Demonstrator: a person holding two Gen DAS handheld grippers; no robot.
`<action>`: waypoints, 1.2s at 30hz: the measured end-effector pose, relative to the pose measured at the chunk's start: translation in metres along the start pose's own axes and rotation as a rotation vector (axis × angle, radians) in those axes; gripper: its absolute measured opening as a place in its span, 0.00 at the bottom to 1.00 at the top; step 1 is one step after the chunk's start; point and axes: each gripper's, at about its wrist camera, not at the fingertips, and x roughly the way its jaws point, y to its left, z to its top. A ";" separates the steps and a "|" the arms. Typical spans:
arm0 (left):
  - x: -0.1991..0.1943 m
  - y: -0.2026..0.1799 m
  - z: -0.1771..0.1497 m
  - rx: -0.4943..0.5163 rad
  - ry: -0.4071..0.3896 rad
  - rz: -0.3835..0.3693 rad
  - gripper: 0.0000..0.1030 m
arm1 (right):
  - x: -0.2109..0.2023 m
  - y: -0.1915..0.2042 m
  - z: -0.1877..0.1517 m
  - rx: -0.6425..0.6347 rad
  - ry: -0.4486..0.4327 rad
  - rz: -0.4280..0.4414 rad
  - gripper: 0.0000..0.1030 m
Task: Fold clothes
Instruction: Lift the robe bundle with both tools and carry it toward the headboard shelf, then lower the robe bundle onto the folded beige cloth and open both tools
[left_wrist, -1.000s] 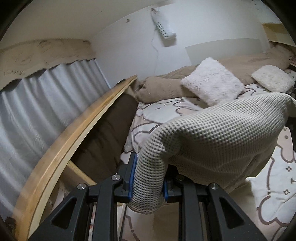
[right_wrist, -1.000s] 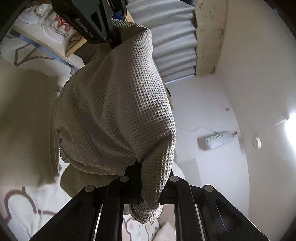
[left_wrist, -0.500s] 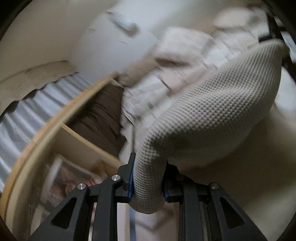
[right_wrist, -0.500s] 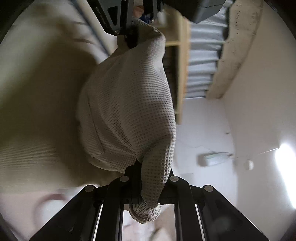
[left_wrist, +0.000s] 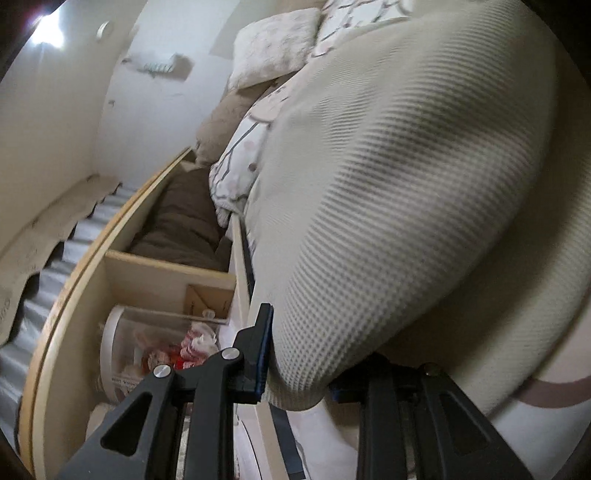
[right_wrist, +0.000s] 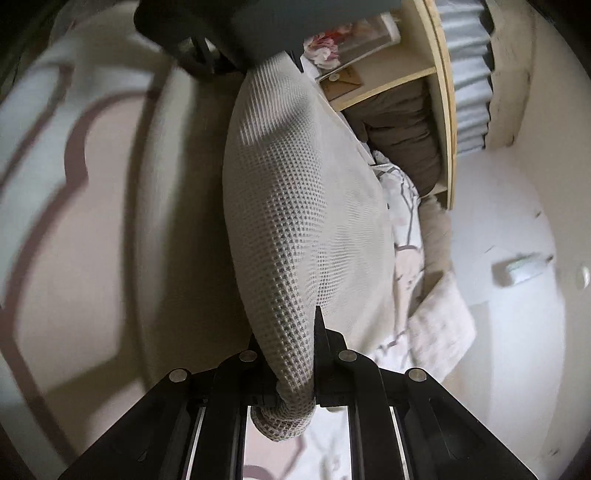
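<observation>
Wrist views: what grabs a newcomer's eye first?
The beige waffle-knit garment fills both views, strung between the left gripper and right gripper, over the patterned bedsheet. The left gripper's jaws are opening with cloth between them. Beside the bed, a wooden shelf holds a brown cushion.

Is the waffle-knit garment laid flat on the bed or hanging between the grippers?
Hanging: the waffle-knit garment sags between the right gripper and left gripper, bunched, not folded.

left gripper (left_wrist: 299, 369) rolled, jaws opening around the hem | cream waffle-knit garment (left_wrist: 388, 192) lowered from mid-air onto the white bedsheet with brown outlines (right_wrist: 74, 229), now stretching toward 1 o'clock | right gripper (right_wrist: 295, 373) brought down close above the sheet
</observation>
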 end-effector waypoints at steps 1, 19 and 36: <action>0.001 -0.001 -0.001 0.009 0.001 -0.008 0.26 | 0.001 -0.001 0.004 0.013 0.011 0.010 0.11; -0.051 0.091 -0.046 -0.707 0.062 -0.353 0.76 | -0.041 -0.085 -0.093 0.577 -0.001 0.372 0.58; 0.021 0.076 0.018 -1.091 0.173 -0.615 0.74 | 0.049 -0.098 -0.113 1.029 -0.079 0.729 0.59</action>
